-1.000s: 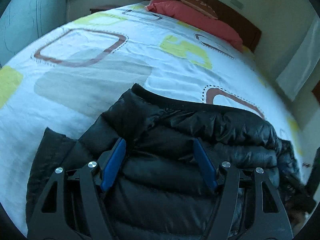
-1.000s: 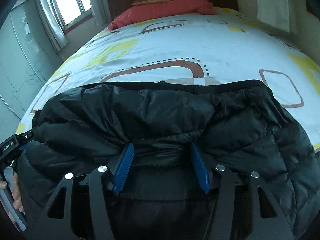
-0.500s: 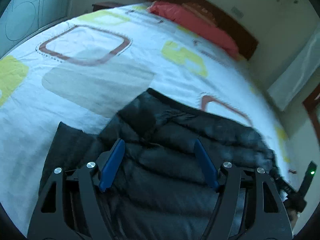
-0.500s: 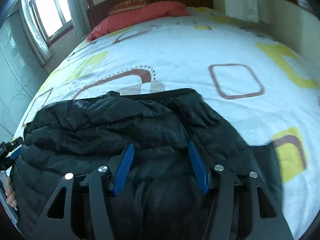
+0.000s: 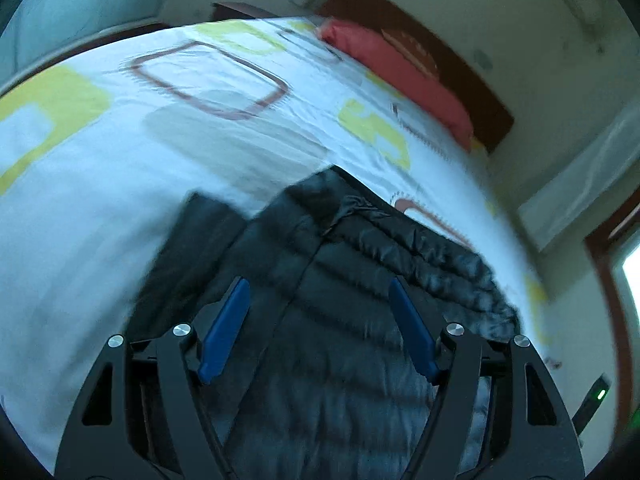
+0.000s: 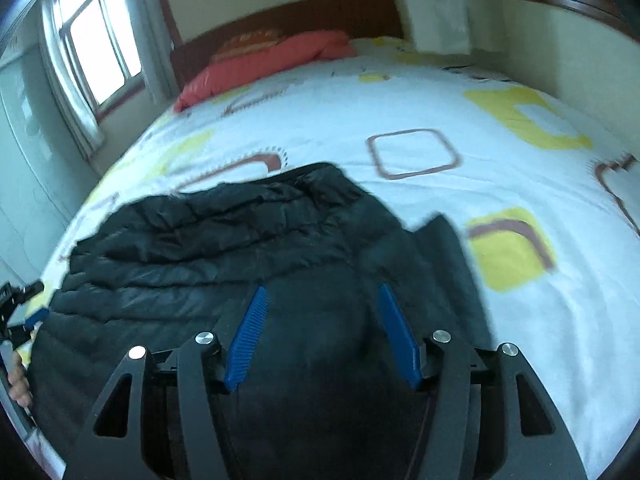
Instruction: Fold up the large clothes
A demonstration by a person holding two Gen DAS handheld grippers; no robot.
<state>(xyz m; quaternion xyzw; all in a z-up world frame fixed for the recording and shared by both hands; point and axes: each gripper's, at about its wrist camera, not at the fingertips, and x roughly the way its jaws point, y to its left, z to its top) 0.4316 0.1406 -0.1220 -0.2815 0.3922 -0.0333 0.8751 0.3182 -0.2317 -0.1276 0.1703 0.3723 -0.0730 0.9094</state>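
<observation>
A black puffer jacket (image 5: 360, 280) lies folded on the near part of the bed; it also shows in the right wrist view (image 6: 224, 240). My left gripper (image 5: 318, 288) is open, with its blue pads apart, raised above the jacket's left half. My right gripper (image 6: 322, 292) is open above the jacket's right half. Neither holds any cloth. A flat dark flap sticks out at the jacket's left side (image 5: 200, 232) and another at its right side (image 6: 444, 252). The left gripper and hand show at the left edge of the right wrist view (image 6: 16, 320).
The bed has a white sheet (image 6: 400, 92) with yellow and brown square patterns. A red pillow (image 6: 272, 60) lies by the dark wooden headboard (image 6: 304, 16). A window (image 6: 100, 52) with curtains is on the left, and a wall and curtain on the right.
Both grippers have lifted and drawn back from the jacket and swung outward. Their jaws stay open. The jacket lies lower and farther in both views, with its side flaps now in sight.
</observation>
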